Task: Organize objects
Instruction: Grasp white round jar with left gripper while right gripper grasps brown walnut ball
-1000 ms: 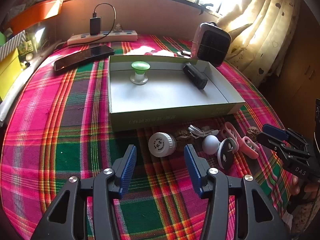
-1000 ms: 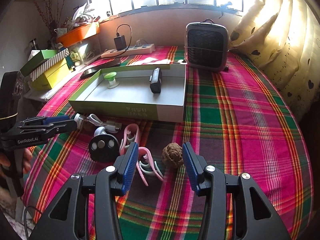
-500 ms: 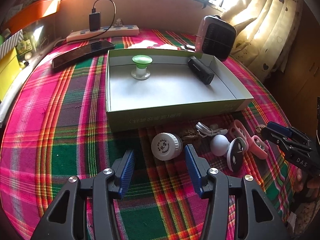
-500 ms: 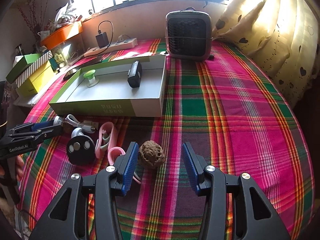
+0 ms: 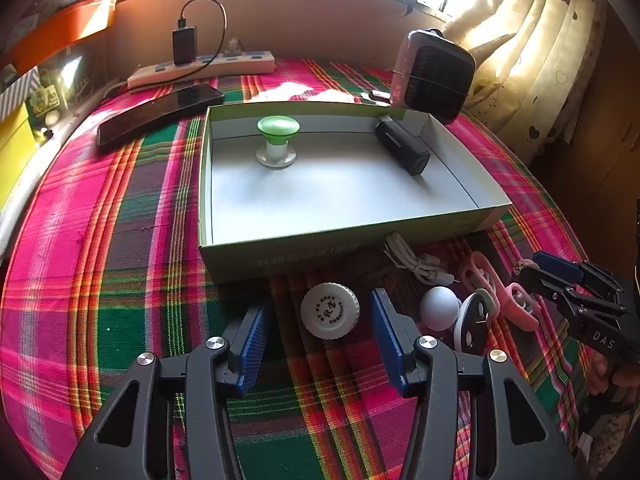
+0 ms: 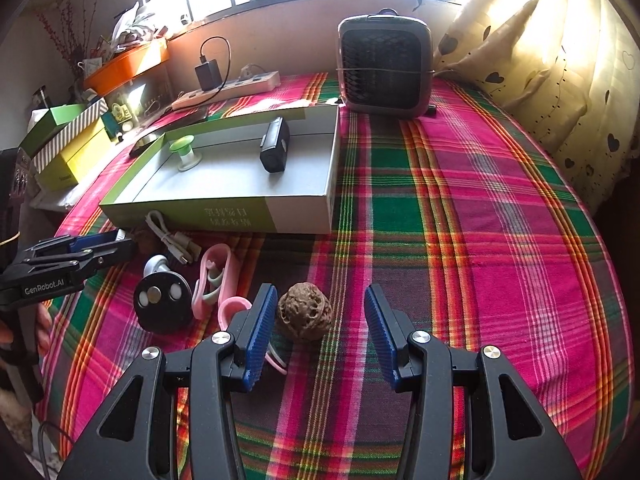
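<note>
We hold our left gripper (image 5: 318, 322) with its jaws spread on either side of a white round cap (image 5: 330, 311), neither pad touching it. Our right gripper (image 6: 320, 320) stands likewise parted around a walnut (image 6: 305, 317), which sits close to the left pad; whether they touch we cannot tell. The shallow green box (image 5: 304, 254) lies at twelve o'clock from the cap, holding a green knob (image 5: 277, 140) and a black device (image 5: 402, 150).

On the plaid cloth sit one shallow box (image 5: 304, 254), one green-capped knob (image 5: 277, 136), one black cylinder (image 5: 402, 150), one white jar (image 5: 330, 311), one walnut (image 6: 305, 312), one white cable (image 5: 416, 264), one phone (image 5: 160, 114), one power strip (image 5: 202, 70) and one small fan (image 6: 385, 72).
</note>
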